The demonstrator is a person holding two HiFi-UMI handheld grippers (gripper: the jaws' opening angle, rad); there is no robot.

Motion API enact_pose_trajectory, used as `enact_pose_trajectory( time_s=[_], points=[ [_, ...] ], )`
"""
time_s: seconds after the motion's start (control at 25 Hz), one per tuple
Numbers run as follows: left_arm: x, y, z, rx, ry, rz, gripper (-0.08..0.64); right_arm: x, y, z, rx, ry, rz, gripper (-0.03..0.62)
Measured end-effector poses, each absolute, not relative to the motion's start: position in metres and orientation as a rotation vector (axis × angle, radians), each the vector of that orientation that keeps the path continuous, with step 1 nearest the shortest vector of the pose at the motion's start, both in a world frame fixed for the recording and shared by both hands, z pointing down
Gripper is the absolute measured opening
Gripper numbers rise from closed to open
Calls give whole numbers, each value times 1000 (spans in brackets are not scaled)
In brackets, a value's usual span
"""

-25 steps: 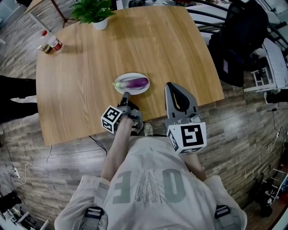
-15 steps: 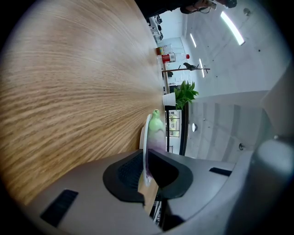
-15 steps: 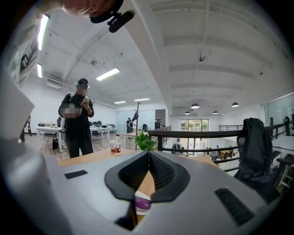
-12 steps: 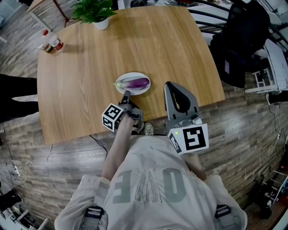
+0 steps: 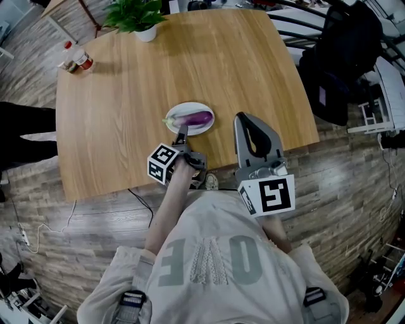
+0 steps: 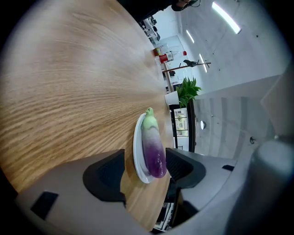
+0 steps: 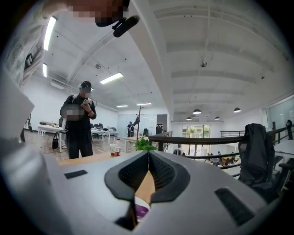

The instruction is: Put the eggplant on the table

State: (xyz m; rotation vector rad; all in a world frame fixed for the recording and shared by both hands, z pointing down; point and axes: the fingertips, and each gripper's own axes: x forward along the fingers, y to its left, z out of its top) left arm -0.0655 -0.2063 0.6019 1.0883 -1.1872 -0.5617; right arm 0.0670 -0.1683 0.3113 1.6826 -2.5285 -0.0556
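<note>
The purple eggplant (image 5: 192, 118) with a green stem end lies on a small white plate (image 5: 204, 128) near the front edge of the wooden table (image 5: 126, 95). My left gripper (image 5: 182, 131) points at the plate's near side. Its jaws are opening. In the left gripper view, the eggplant (image 6: 153, 147) and plate (image 6: 138, 156) show just ahead between the parted pads of the left gripper (image 6: 146, 170), which do not touch them. My right gripper (image 5: 243, 119) hangs shut over the table's edge, right of the plate. In its own view the right gripper (image 7: 149, 156) has meeting tips, and a bit of eggplant (image 7: 141, 212) shows below them.
A potted plant (image 5: 136, 16) stands at the table's far edge and small bottles (image 5: 76, 61) at its far left corner. A dark bag on a chair (image 5: 345, 57) is to the right. A person (image 7: 79, 119) stands beyond the table.
The head view has shifted slightly. Both grippers, the plate and the eggplant keep their places; the left gripper's tip sits a touch closer to the plate.
</note>
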Motion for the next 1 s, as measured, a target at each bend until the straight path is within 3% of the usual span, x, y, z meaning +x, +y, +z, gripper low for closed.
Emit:
enact_pose_trajectory(
  time_s=[0.32,0.52,0.72,1.0],
  points=[
    [-122,-211,547,1173,-1498,-566,289,71,-177,308,1730,-2574,3,18],
    [-164,-237,407,1664,-1830,-652,293,71,-188,303,1795,-2584,44,19],
    [-162,-220,258,2189,-2129,-716,296,51,-196,285,1767,-2669,-6,20],
    [-130,-173,158,2656,-2333,-675,291,21,-193,250,1679,-2833,-101,20]
  ],
)
